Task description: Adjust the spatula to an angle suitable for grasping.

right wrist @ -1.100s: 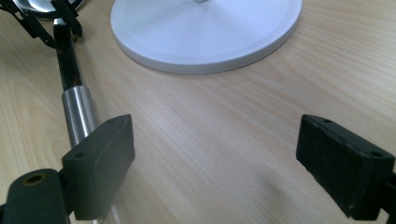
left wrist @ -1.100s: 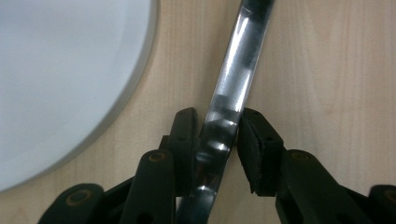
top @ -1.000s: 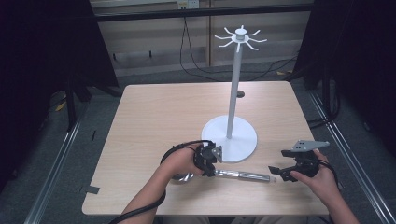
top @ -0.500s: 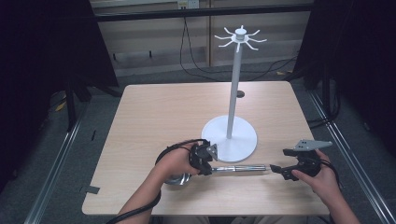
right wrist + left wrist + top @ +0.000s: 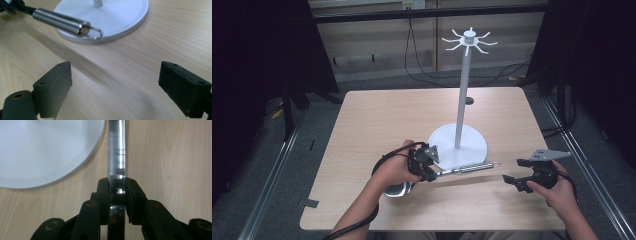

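The left gripper point(image 5: 426, 167) clamps a steel ladle point(image 5: 462, 169) mid-handle. It looks stiff, slick and bowl-heavy, so grip near the bowl. The right gripper point(image 5: 521, 176) is agape.

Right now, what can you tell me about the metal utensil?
The utensil looks like polished steel: a round handle ending in a hanging loop, with a spoon-like head near the left hand. The left gripper clamps its handle, holding it roughly level above the table, loop end over the stand's white base.
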Tool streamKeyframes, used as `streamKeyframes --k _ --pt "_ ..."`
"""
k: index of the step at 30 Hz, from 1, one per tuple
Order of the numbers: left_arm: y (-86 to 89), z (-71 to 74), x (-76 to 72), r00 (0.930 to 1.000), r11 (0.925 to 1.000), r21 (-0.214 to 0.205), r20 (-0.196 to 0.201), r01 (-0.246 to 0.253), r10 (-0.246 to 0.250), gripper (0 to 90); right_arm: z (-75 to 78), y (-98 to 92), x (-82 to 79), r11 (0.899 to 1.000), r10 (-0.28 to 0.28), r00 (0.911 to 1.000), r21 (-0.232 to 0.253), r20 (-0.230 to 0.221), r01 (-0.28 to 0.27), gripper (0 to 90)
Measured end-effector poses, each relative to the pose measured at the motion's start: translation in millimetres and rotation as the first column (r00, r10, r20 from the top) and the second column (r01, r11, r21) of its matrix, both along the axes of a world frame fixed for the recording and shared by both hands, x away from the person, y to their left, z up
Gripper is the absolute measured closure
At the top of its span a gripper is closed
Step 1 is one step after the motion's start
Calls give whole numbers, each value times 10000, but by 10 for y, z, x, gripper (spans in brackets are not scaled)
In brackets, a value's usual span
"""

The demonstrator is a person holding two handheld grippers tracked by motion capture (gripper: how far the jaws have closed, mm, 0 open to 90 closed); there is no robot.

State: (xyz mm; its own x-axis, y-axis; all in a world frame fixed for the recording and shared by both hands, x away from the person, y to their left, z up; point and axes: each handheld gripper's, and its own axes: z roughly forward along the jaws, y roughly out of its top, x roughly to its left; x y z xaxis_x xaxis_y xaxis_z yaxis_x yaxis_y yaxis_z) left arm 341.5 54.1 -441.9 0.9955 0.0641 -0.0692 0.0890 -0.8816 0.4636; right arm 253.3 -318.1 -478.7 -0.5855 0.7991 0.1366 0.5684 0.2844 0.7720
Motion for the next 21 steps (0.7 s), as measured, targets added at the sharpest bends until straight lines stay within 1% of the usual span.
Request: streamKeyframes --k 1,2,3,4,6,8,9,10,11,12,13,14,16,18,19,21 --pt "12 21 3 9997 9992 -314 19 -253 254 753 2 9 2 10000 63 10000 -9 36 -63 107" --pt "19 40 9 9997 9992 -320 -1 -247 247 753 6 18 0 10000 56 10000 30 26 -56 107" --pt "21 46 -1 9992 9980 -491 -67 -407 404 753 7 25 2 10000 90 9999 41 64 -90 107" --pt "25 58 0 9992 9976 -558 -85 -401 397 753 7 32 1 9999 110 9999 39 65 -110 107" --pt "28 65 -5 9987 9954 -811 7 -505 508 753 5 50 0 9999 132 9999 15 32 -132 107" --pt "32 76 -4 9984 9949 -841 57 -563 570 753 2 57 1 9999 164 9999 -26 51 -164 107" --pt "37 87 -3 9975 9926 -993 31 -693 700 753 -3 68 4 9997 233 9997 -125 110 -232 107" --pt "37 87 -3 9975 9926 -993 31 -693 700 753 -2 73 1 9996 249 9996 -155 89 -248 107" --pt "37 101 -7 9964 9901 -1125 42 -835 845 753 -3 75 4 9994 293 9995 -181 153 -290 107" --pt "37 101 -7 9964 9901 -1125 42 -835 845 753 -2 80 4 9995 266 9994 -167 227 -262 106" --pt "33 117 -16 9952 9874 -1252 49 -966 980 753 0 85 4 9997 211 9994 -116 276 -208 107" --pt "31 129 -14 9955 9871 -1298 44 -937 951 753 2 89 5 9998 210 9993 -75 296 -208 107" --pt "24 142 -22 9949 9837 -1505 62 -986 1007 753 3 100 7 9996 272 9990 -64 359 -270 107" --pt "16 162 -30 9937 9812 -1591 87 -1091 1119 753 4 119 5 9993 357 9988 -82 345 -354 106" --pt "11 165 -32 9932 9788 -1712 93 -1125 1158 753 4 130 1 9994 344 9989 -75 306 -342 107" --pt "3 177 -38 9922 9762 -1793 44 -1216 1244 753 5 148 2 9993 357 9989 -81 318 -354 107"
